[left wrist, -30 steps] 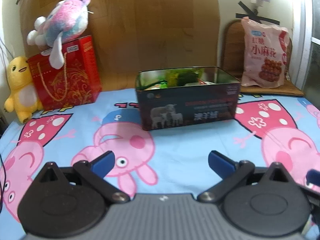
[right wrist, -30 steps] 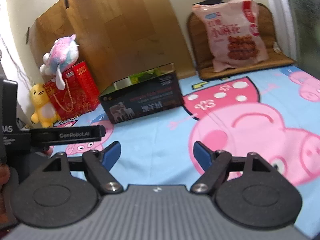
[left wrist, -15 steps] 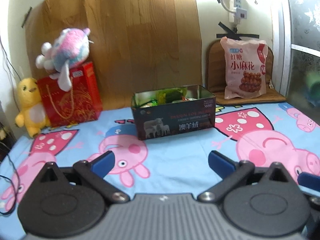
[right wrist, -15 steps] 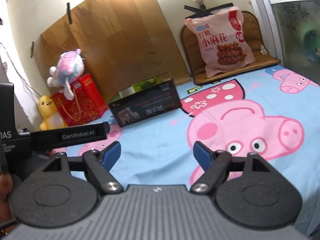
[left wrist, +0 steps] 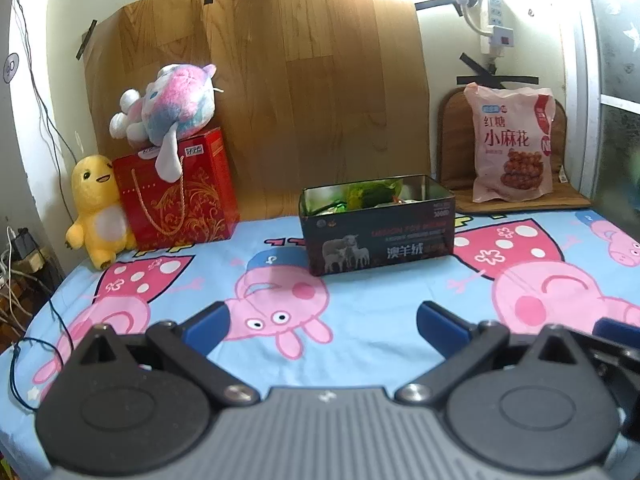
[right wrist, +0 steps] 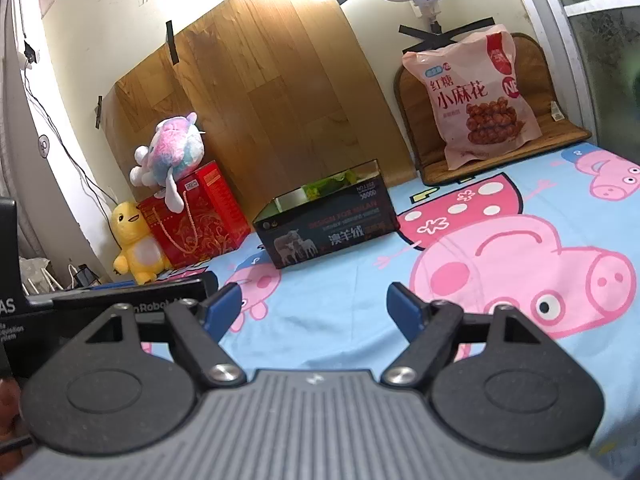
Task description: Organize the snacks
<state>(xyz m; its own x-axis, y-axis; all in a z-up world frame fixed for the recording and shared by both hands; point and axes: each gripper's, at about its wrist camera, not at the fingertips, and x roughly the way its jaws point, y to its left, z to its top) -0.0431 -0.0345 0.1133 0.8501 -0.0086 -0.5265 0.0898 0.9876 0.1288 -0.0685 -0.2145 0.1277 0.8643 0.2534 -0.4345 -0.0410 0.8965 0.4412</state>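
Note:
A dark open tin box (left wrist: 378,232) (right wrist: 326,220) with sheep printed on its side stands on the cartoon-pig sheet; green and coloured snack packets show inside it. A large pink snack bag (left wrist: 510,142) (right wrist: 476,98) leans upright on a brown mat at the back right. My left gripper (left wrist: 322,322) hovers over the sheet well short of the box, open, nothing between its blue pads. My right gripper (right wrist: 314,306) is likewise open and empty, to the right of the left one, whose body shows at the right wrist view's left edge.
A red gift bag (left wrist: 180,196) with a pastel plush (left wrist: 172,102) on top and a yellow duck plush (left wrist: 98,214) stand at the back left. A wooden board (left wrist: 280,80) leans on the wall behind. Cables hang off the bed's left edge (left wrist: 24,356).
Both grippers have drawn back and risen from the box, which now looks smaller and farther; more wall shows. Most of the motion came early. Both stayed open.

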